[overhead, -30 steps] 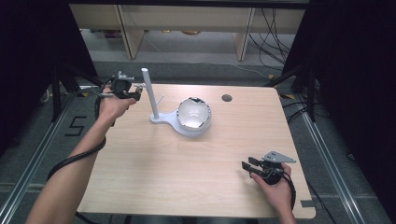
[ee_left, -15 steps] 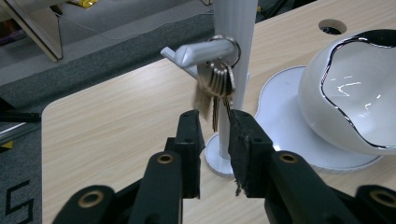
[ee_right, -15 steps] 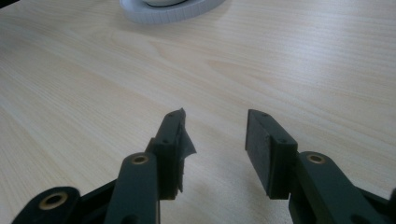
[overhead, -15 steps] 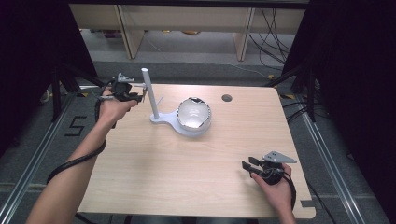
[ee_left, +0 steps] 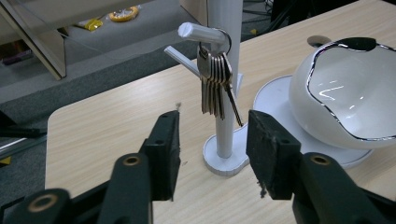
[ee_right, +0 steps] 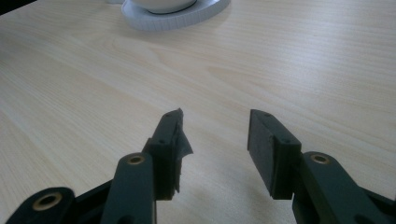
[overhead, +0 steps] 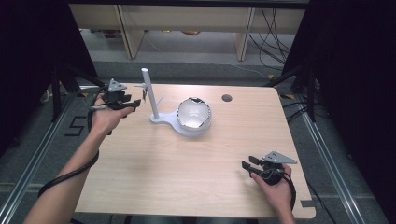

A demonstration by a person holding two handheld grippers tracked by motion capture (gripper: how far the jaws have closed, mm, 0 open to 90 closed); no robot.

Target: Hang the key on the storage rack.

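A white stand (overhead: 150, 95) with an upright post and side pegs rises from a flat white base (ee_left: 227, 158) at the table's back left. A bunch of silver keys (ee_left: 215, 84) hangs from one peg (ee_left: 201, 33). A glossy white bowl (overhead: 194, 115) with a jagged dark rim sits on the same base (ee_right: 173, 16). My left gripper (overhead: 135, 103) is open just left of the post, level with the keys (overhead: 144, 94), nothing between its jaws. My right gripper (overhead: 248, 167) is open low over the bare wood at the front right.
The light wooden table (overhead: 187, 163) has a round cable hole (overhead: 227, 98) at the back right. Beyond its far edge are wooden shelf legs (overhead: 125, 30) and cables on the floor. Metal rails run along both sides.
My left gripper has drifted slightly right, closer to the stand's post and the hanging keys. The right gripper has stayed put.
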